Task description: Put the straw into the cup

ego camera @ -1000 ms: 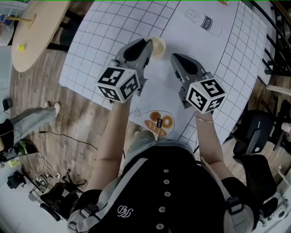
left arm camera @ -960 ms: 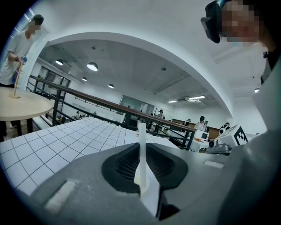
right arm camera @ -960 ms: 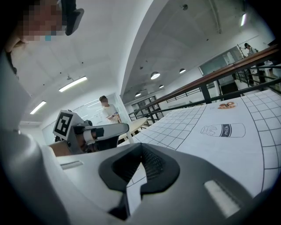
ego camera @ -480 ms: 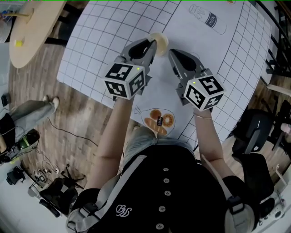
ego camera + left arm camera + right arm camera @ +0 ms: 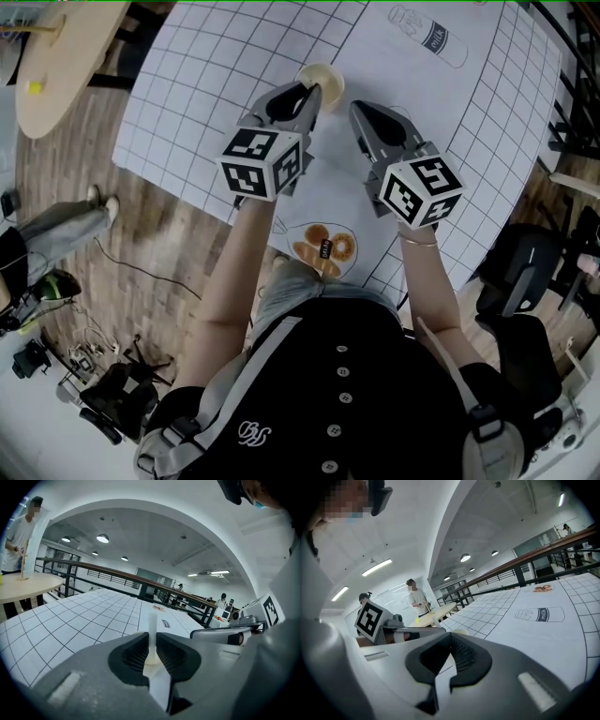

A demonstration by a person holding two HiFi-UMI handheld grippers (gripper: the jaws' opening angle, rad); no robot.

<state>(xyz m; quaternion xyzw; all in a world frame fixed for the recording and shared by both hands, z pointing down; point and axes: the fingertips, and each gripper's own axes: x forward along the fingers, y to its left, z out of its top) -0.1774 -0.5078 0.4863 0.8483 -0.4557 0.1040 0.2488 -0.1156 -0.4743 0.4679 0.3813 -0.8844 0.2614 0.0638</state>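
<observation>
Starting closest: black buttoned top at the bottom of the head view, with printed pastries (image 5: 324, 248) on the white gridded mat (image 5: 206, 84) just in front of it. Both forearms stretched out over that mat, a marker cube on each tool.

Then the left gripper (image 5: 309, 91), pinched shut on a thin white straw (image 5: 152, 625). Standing upright between the pads in the left gripper view. Just beside it the right gripper (image 5: 359, 109), jaws pressed together with nothing in them, over bare mat.

Right at the left tool's tips: small cream cup (image 5: 323, 81), upright on the mat, touching or nearly touching those tips from overhead. Can't tell about the straw's lower end, inside the cup or not. Same cream rim peeking over the right jaws in the right gripper view.

Past the cup, a printed milk bottle (image 5: 427, 37). Way off left, a round wooden table (image 5: 56, 75) on the wood floor, plus somebody's legs (image 5: 56, 234).
</observation>
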